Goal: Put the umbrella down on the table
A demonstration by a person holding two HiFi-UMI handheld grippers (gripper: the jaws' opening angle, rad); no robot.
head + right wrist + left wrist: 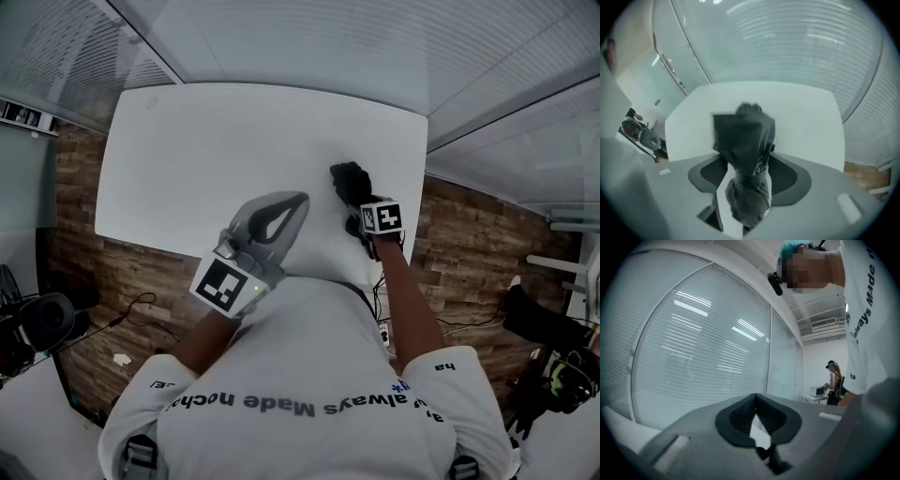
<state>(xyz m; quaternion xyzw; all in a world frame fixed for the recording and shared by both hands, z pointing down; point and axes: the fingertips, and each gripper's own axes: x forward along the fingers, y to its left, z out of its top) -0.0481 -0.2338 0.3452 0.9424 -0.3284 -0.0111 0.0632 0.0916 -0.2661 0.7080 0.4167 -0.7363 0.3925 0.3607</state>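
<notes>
Folded black umbrella (745, 140) on white desk (216, 150), centre-right of head view, sits between right gripper (746, 164) jaws: spread, gap visible on the left, not clamping. Left gripper (755, 397) pinched closed, empty. Shirt (309, 375) print: "always Made".

The white table (234, 141) lies open across to the glass wall (281, 42); only the black umbrella (349, 180) blocks its right side.

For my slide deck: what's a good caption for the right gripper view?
Dark folded umbrella on the white table, framed between the open jaws of the right gripper.
</notes>
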